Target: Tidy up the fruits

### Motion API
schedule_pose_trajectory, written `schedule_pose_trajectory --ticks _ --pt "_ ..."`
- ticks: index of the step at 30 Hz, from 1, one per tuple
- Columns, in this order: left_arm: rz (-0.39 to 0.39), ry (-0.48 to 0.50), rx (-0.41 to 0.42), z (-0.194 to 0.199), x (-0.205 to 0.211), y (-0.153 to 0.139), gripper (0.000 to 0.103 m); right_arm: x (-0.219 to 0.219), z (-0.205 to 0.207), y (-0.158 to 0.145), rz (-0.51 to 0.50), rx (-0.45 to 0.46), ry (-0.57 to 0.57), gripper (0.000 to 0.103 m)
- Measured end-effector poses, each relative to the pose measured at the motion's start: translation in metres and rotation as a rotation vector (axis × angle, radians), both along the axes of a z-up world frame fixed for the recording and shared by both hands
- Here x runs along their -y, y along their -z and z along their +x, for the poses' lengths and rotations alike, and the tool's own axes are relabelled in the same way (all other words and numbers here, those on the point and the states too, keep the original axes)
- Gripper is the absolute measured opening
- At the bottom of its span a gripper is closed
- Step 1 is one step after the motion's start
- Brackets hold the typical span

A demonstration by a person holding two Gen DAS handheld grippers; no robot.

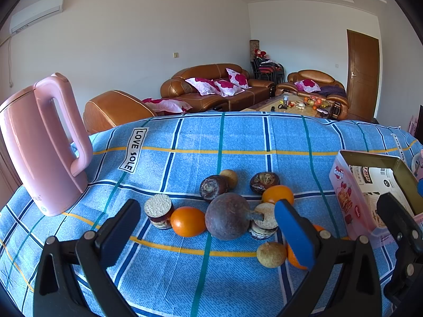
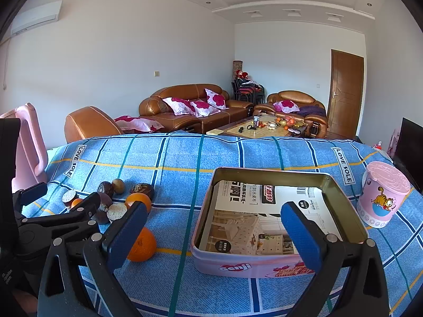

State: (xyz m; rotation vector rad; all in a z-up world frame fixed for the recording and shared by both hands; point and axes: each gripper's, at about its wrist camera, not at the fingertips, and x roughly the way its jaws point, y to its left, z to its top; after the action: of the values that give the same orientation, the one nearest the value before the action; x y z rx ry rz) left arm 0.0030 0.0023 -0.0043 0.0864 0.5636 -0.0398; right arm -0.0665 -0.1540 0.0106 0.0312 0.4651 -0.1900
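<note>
On the blue checked cloth the fruits lay clustered mid-table, bare cloth open toward the far edge. The left gripper hung over them with fingers spread wide, empty; the right gripper hovered likewise parted over the pink tin (only a printed sheet inside). Oranges glossy, the purple fruit dull-skinned, stem sideways.
</note>
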Motion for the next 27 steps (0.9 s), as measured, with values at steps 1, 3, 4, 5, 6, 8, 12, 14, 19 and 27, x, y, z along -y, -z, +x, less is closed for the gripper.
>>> schedule_pose_trajectory --ticks 1,3,4,5,6,8,12,14,19,27 --pt "0.0 0.0 0.0 -0.0003 0.0004 0.0 0.103 -0.0001 0.0002 0.0002 -0.001 0.0 0.0 0.102" --pt "-0.001 0.0 0.0 0.0 -0.0001 0.0 0.103 0.0002 0.0001 0.0003 0.0 -0.001 0.0 0.102" --pt "-0.001 -0.001 0.0 -0.0003 0.0003 -0.0001 0.103 -0.0001 0.0004 0.0003 0.0 -0.002 -0.001 0.102" --pt "-0.001 -0.001 0.0 -0.0001 0.0001 0.0 0.103 0.0 -0.0001 0.0004 0.001 -0.001 -0.001 0.102" --pt "0.0 0.0 0.0 0.0 0.0 0.0 0.103 -0.0002 -0.0001 0.0003 0.0 -0.001 -0.001 0.102" --pt "0.0 0.0 0.0 0.0 0.0 -0.0001 0.103 -0.0003 -0.0002 0.0005 0.0 -0.001 -0.002 0.102" --pt "-0.001 0.0 0.0 0.0003 -0.0003 -0.0002 0.103 -0.0008 -0.0005 0.0008 -0.002 -0.002 -0.003 0.102" --pt "-0.001 -0.001 -0.001 0.0003 -0.0002 -0.0002 0.103 -0.0009 -0.0004 0.0009 -0.003 -0.003 -0.003 0.102" --pt "0.0 0.0 -0.001 -0.0001 0.0004 -0.0002 0.103 -0.0019 -0.0013 0.0019 -0.005 0.003 -0.013 0.102" --pt "-0.001 -0.001 -0.003 -0.0003 0.0002 0.0007 0.103 -0.0053 -0.0005 0.0029 -0.019 0.001 -0.029 0.102"
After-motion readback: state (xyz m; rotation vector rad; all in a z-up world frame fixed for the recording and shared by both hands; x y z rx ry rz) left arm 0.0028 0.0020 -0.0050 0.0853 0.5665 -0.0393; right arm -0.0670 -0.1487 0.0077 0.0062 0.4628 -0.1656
